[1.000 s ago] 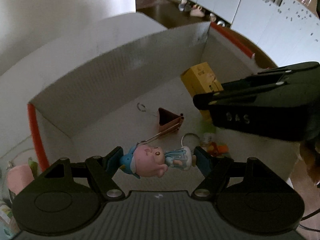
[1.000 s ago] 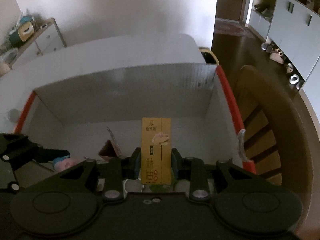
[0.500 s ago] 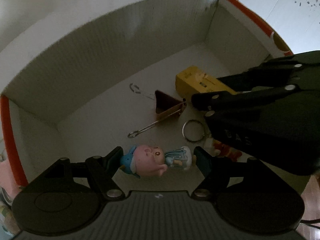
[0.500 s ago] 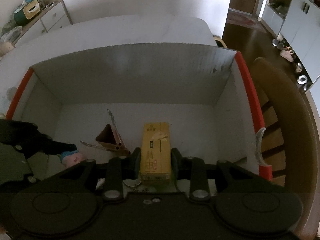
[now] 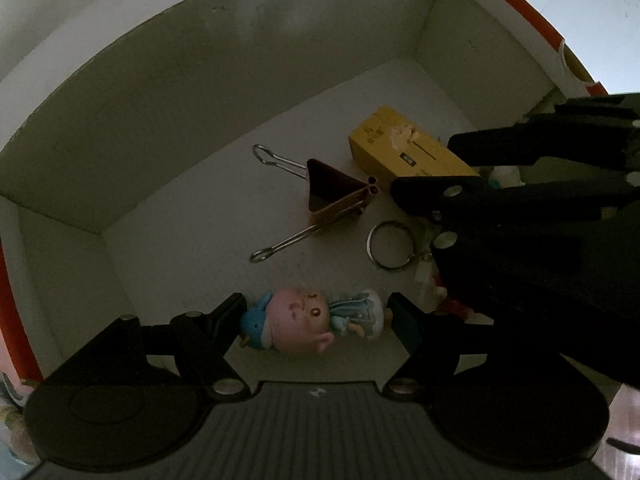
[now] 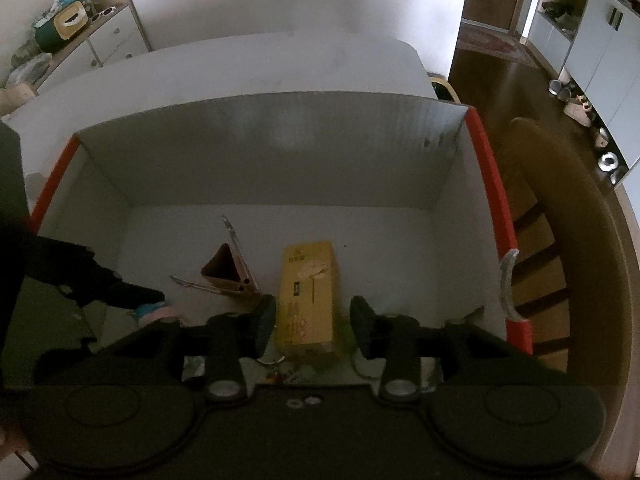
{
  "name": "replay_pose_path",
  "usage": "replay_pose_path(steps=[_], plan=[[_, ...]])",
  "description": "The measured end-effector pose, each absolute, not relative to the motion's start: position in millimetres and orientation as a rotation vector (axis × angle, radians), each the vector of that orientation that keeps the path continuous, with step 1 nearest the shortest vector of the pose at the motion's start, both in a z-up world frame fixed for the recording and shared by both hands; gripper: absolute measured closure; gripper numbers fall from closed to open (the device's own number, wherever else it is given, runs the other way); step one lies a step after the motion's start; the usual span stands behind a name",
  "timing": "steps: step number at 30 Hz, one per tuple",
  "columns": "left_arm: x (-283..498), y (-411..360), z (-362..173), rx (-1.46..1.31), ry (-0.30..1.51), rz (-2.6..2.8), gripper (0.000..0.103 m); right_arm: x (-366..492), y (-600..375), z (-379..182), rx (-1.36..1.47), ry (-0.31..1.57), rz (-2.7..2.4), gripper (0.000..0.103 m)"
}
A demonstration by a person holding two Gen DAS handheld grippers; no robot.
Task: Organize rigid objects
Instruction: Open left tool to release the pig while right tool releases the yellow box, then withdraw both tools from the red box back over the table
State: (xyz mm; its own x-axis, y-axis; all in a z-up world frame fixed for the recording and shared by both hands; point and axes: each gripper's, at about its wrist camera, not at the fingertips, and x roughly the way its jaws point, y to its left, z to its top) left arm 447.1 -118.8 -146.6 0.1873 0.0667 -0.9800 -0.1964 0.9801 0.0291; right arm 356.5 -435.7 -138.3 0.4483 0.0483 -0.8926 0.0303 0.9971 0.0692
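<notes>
A white cardboard box (image 5: pixel 240 80) with red edges (image 6: pixel 486 184) holds the objects. My left gripper (image 5: pixel 316 318) is low inside it, shut on a small figurine (image 5: pixel 304 320) with a pink head and blue hat, which lies sideways between the pads. A yellow carton (image 6: pixel 310 300) lies on the box floor. My right gripper (image 6: pixel 313 322) straddles it with its jaws opening, and there is a gap on each side. A brown binder clip (image 5: pixel 332 192) and a key ring (image 5: pixel 390 244) lie between the two grippers.
Small red and white trinkets (image 5: pixel 444 300) sit half hidden under the right gripper. The box stands on a white table (image 6: pixel 240 64). A wooden chair (image 6: pixel 560 240) is close on the right, and a dresser (image 6: pixel 108 32) stands at the far left.
The right jaws have spread off the yellow carton, which now rests on the box floor. The left gripper has sunk deeper into the box and tipped further down, still holding the figurine.
</notes>
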Motion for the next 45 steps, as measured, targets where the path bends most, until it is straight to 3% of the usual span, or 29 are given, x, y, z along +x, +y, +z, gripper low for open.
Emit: replay_pose_path(steps=[13,18,31,45], plan=[[435,-112,-122,-0.102,1.294,0.204,0.026,337,-437,-122,0.106,1.053,-0.010,0.040],[422,-107,-108,-0.105,1.245,0.209,0.025,329,-436,-111,0.125,1.022,-0.007,0.039],[393,-125,-82,-0.112,1.104,0.186,0.025,291,-407,-68,0.148,0.917,0.029,0.023],[301,-106,-29,-0.058,0.926,0.171,0.025,250,-348,-24,0.170,0.744,0.061,0.004]])
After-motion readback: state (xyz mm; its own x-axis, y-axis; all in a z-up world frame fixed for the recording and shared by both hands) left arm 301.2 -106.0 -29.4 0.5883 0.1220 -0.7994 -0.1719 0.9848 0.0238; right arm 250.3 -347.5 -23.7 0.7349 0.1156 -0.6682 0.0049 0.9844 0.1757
